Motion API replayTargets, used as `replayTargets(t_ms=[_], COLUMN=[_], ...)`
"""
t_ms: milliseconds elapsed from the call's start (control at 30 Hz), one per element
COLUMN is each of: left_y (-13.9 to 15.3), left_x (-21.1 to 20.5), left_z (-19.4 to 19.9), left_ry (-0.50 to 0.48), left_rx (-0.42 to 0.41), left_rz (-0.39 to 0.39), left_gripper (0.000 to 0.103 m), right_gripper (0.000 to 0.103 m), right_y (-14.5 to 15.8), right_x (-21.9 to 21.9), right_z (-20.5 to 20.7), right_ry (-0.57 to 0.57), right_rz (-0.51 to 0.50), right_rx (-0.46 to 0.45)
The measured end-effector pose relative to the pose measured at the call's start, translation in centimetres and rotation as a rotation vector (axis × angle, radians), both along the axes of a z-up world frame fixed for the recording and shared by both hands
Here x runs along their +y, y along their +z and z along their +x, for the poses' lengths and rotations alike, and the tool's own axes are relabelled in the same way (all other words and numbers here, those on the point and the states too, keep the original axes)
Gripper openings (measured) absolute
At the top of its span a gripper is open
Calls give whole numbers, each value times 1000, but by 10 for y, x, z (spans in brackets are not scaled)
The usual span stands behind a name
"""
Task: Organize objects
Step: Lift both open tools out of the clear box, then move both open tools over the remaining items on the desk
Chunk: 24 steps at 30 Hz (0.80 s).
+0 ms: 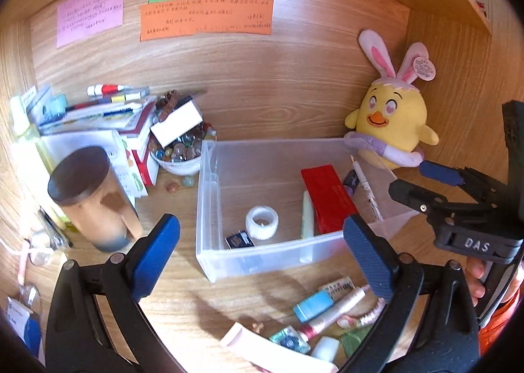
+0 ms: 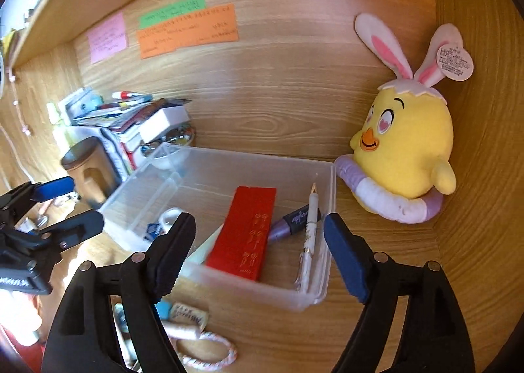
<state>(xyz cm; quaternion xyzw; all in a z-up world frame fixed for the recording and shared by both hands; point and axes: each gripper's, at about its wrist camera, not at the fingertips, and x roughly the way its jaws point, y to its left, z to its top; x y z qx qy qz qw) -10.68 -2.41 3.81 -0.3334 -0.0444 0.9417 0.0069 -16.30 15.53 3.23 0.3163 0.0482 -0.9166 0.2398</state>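
A clear plastic bin (image 1: 262, 258) (image 2: 262, 291) sits on the wooden desk. It holds a red box (image 1: 327, 199) (image 2: 244, 232), a white pen (image 1: 365, 188) (image 2: 311, 222), a purple tube (image 2: 291, 220), a white tape roll (image 1: 262, 220) and a small dark packet (image 1: 240, 238). My left gripper (image 1: 262, 261) is open and empty above the bin's front wall. My right gripper (image 2: 258, 255) is open and empty over the bin's near right corner; it also shows in the left wrist view (image 1: 422, 186).
Loose small items lie in front of the bin: a blue bottle (image 1: 312, 304), a pink-white tube (image 1: 334, 312), a braided cord (image 2: 209, 351). A wooden canister (image 1: 91, 199), stacked books (image 1: 108, 117) and a bowl of marbles (image 1: 180, 150) stand left. A yellow chick plush (image 2: 402, 150) sits right.
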Motion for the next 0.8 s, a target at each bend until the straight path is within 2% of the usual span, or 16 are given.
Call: replayTargets(t_ms=[133,267,500,800], left_y=[-4,-11,-26,-50], left_x=[-3,0,4,4], left_z=[10,20,41,60], left_ry=[2,25,41,66], left_rx=[-20,-28,-50,-107], left_rz=[30,-4,-40,-15], left_gripper=[101,101,101,101], right_gripper=[80,80,80,80], right_y=[-2,-13,-50,-88], right_x=[1,0,-13,-22], right_z=[19,38,70,92], right_ry=[24,46,114,130], right_rz=[-15,-30,-16,-15], right_rx=[-14,-53,-171,-278])
